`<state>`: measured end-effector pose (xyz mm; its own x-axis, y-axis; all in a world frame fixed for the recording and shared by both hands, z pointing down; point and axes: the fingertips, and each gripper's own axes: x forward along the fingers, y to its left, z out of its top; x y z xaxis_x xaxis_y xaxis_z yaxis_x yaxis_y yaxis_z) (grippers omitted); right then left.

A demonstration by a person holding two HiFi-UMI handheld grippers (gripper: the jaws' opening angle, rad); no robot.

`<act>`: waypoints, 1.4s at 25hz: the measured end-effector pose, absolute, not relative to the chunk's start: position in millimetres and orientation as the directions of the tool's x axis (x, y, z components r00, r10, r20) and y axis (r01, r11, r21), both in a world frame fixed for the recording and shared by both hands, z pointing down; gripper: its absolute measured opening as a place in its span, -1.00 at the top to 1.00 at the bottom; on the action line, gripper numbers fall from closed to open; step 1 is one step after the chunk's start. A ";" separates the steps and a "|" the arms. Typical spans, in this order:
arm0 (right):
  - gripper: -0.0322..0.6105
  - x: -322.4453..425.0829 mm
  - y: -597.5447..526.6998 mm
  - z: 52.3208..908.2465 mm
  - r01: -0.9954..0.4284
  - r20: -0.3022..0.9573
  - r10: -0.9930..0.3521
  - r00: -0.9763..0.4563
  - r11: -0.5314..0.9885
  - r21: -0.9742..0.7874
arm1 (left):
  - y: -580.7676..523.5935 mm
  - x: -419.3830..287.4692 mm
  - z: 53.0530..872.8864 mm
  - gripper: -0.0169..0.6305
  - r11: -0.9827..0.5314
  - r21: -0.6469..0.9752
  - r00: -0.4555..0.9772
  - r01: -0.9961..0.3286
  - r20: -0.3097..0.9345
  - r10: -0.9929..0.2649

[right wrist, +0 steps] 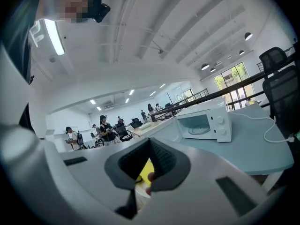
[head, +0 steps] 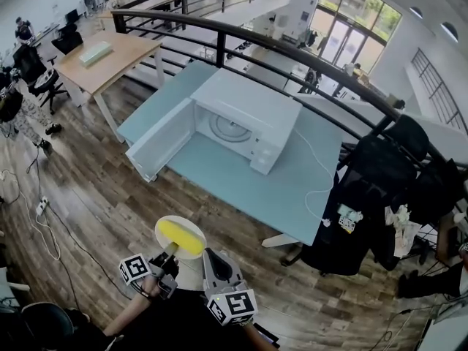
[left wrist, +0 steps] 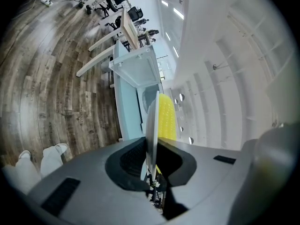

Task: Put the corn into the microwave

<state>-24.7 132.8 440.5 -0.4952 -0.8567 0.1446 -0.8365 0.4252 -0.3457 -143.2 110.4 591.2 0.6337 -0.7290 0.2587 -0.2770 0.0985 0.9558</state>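
Left gripper [head: 168, 253] is our carrier: its jaws are pinched on the near rim of the plate [head: 175, 219] and rolled so they bite top and bottom. Right gripper [head: 209, 256] sits just beside the plate's right edge, tips pressed together on nothing. Ahead of us, well apart across the wood floor, the table [head: 241, 181] carries the microwave [head: 252, 115]. Its door [head: 162, 146] is swung wide open to the left and the cavity faces roughly our way. The plate sits level between us and that opening. The corn [head: 181, 238] lies on it, long axis crosswise to the left gripper's reach. We read the next move as a forward carry, with the left hand the one that counts. The corn goes in broadside, so we'd centre the plate on the cavity and keep clear of the door edge on the left.
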 end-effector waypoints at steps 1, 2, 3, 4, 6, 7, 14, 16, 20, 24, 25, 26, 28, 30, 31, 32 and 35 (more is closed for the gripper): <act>0.87 -22.7 127.1 440.8 -0.834 0.145 -0.854 -0.500 0.429 -0.347 | 105.0 -141.6 592.0 0.84 0.099 0.957 0.630 -0.273 0.255 -0.733; 0.87 -20.4 121.3 441.5 -0.832 0.147 -0.851 -0.504 0.432 -0.349 | 99.7 -139.7 592.5 0.84 0.100 0.958 0.627 -0.269 0.253 -0.737; 0.87 -18.0 115.1 442.1 -0.829 0.148 -0.849 -0.508 0.435 -0.352 | 94.2 -137.7 592.1 0.84 0.101 0.959 0.624 -0.265 0.250 -0.741; 0.87 -15.6 108.7 442.4 -0.827 0.149 -0.846 -0.511 0.437 -0.354 | 88.6 -135.6 591.2 0.84 0.100 0.960 0.621 -0.260 0.246 -0.744; 0.87 -10.2 96.8 442.3 -0.824 0.147 -0.844 -0.516 0.442 -0.355 | 77.8 -131.0 589.3 0.84 0.097 0.962 0.618 -0.254 0.239 -0.749; 0.87 -7.4 92.1 442.5 -0.823 0.145 -0.843 -0.518 0.445 -0.355 | 73.1 -128.5 588.4 0.84 0.096 0.962 0.616 -0.255 0.238 -0.751; 0.87 20.0 63.4 439.3 -0.829 0.142 -0.848 -0.511 0.442 -0.344 | 40.9 -109.4 579.1 0.84 0.115 0.961 0.590 -0.250 0.246 -0.769; 0.87 26.6 54.8 438.6 -0.832 0.141 -0.851 -0.506 0.439 -0.341 | 31.1 -105.2 577.9 0.84 0.117 0.962 0.588 -0.248 0.245 -0.771; 0.87 40.7 41.2 438.3 -0.837 0.139 -0.856 -0.499 0.433 -0.334 | 12.0 -95.2 578.6 0.84 0.119 0.962 0.584 -0.247 0.246 -0.774; 0.87 53.6 29.0 444.4 -0.841 0.137 -0.863 -0.486 0.419 -0.342 | -4.7 -84.8 580.6 0.84 0.113 0.960 0.589 -0.254 0.247 -0.769; 0.87 56.3 26.2 446.4 -0.842 0.136 -0.864 -0.485 0.419 -0.340 | -9.2 -81.8 580.9 0.84 0.107 0.962 0.591 -0.253 0.241 -0.770; 0.87 58.6 23.8 447.9 -0.843 0.136 -0.864 -0.486 0.421 -0.335 | -13.5 -79.4 582.1 0.84 0.101 0.963 0.593 -0.250 0.235 -0.770; 0.87 63.3 19.1 450.6 -0.846 0.136 -0.865 -0.483 0.421 -0.326 | -21.4 -76.6 586.2 0.84 0.101 0.964 0.592 -0.244 0.231 -0.772; 0.87 70.9 12.8 448.9 -0.854 0.141 -0.872 -0.469 0.407 -0.324 | -28.8 -73.9 590.9 0.84 0.112 0.965 0.589 -0.238 0.235 -0.773; 0.87 74.9 9.7 448.0 -0.857 0.143 -0.875 -0.462 0.400 -0.324 | -32.9 -72.2 592.9 0.84 0.112 0.965 0.589 -0.237 0.234 -0.774; 0.87 77.6 6.9 448.2 -0.859 0.144 -0.877 -0.458 0.395 -0.325 | -37.1 -70.2 593.2 0.84 0.112 0.965 0.587 -0.237 0.234 -0.775; 0.87 77.9 -0.8 454.2 -0.855 0.153 -0.871 -0.467 0.401 -0.330 | -49.9 -65.2 589.3 0.84 0.121 0.963 0.578 -0.241 0.242 -0.779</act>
